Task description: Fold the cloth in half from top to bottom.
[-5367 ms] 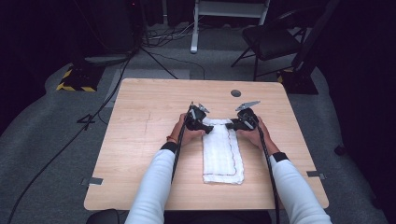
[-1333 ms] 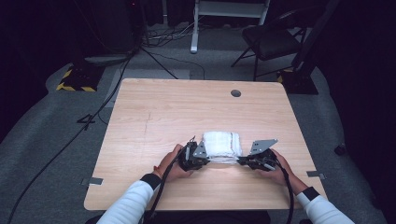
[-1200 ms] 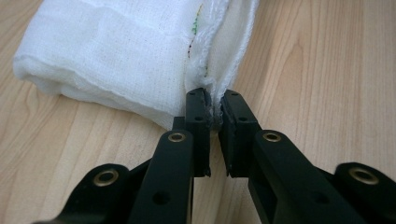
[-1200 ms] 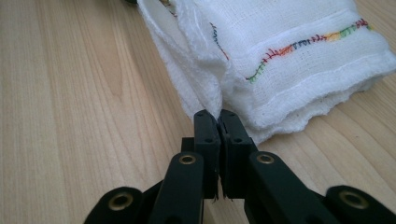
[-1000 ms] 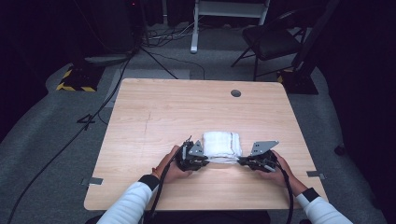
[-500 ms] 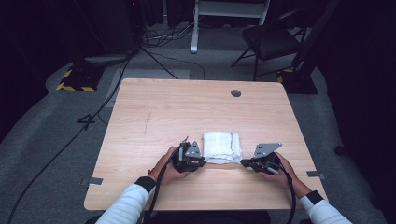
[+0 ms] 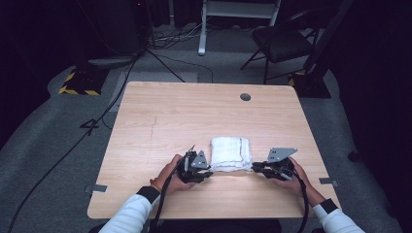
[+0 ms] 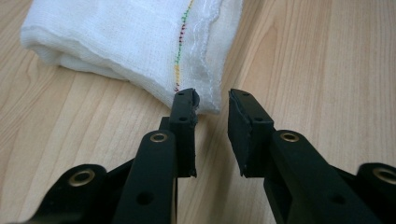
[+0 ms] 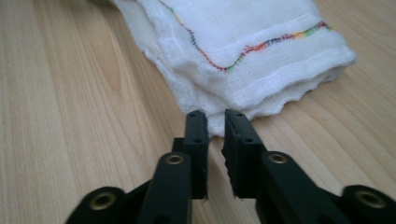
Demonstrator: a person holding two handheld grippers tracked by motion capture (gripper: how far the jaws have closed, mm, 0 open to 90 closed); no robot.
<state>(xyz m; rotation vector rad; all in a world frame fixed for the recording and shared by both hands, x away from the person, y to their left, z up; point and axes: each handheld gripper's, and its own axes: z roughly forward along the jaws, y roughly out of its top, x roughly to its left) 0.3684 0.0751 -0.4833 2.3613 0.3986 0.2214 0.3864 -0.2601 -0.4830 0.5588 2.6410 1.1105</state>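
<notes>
High view shows my left tool and right tool just opened, letting go of the folded towel between them; next I back away.

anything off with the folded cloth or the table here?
Nothing stands out. The white cloth lies folded in a compact stack on the wooden table, edges a bit uneven at the near corners. The left gripper and right gripper have just been opening; each sits at a near corner of the cloth, nothing between the pads.
</notes>
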